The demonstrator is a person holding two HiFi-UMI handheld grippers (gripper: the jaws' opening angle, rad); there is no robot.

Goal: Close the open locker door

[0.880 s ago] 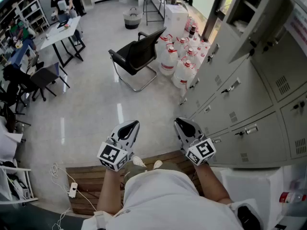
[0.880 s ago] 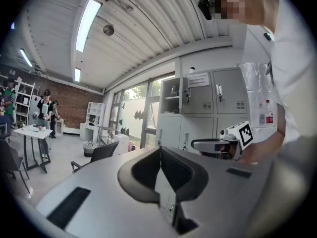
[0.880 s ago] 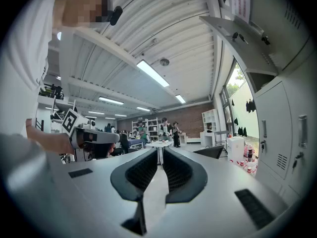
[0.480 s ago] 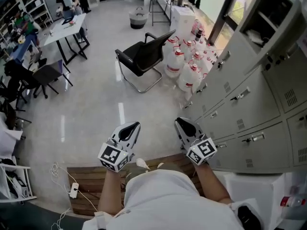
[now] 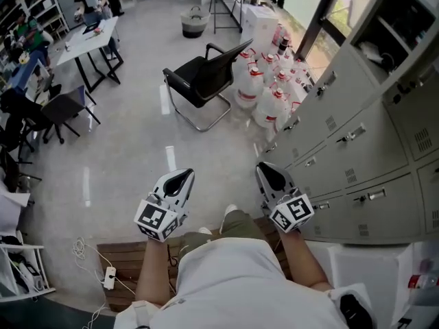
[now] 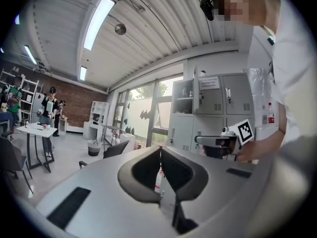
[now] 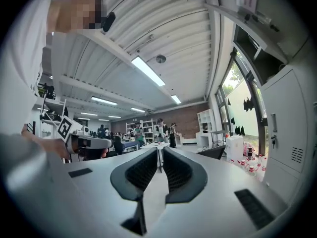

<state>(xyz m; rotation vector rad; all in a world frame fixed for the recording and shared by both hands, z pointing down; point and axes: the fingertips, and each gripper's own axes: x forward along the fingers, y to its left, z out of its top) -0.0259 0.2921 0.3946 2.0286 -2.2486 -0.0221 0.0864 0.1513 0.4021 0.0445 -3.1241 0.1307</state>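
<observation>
A wall of grey lockers runs along the right of the head view. One upper locker stands open, its door swung out at the top right with the dark inside behind it. The left gripper view shows that open locker with its door edge-on. My left gripper and right gripper are held low in front of the person's body, both pointing forward, well short of the door. Both have their jaws together with nothing between them. Each shows in the other's view, the right gripper and the left gripper.
A black chair and several large water jugs stand ahead by the locker row. A wooden pallet lies under the person's feet, a power strip to its left. White tables, shelves and people fill the far left.
The person has stepped forward: a knee and shoe now show between the grippers. The left gripper shifted slightly left and the right slightly right. Both stay shut.
</observation>
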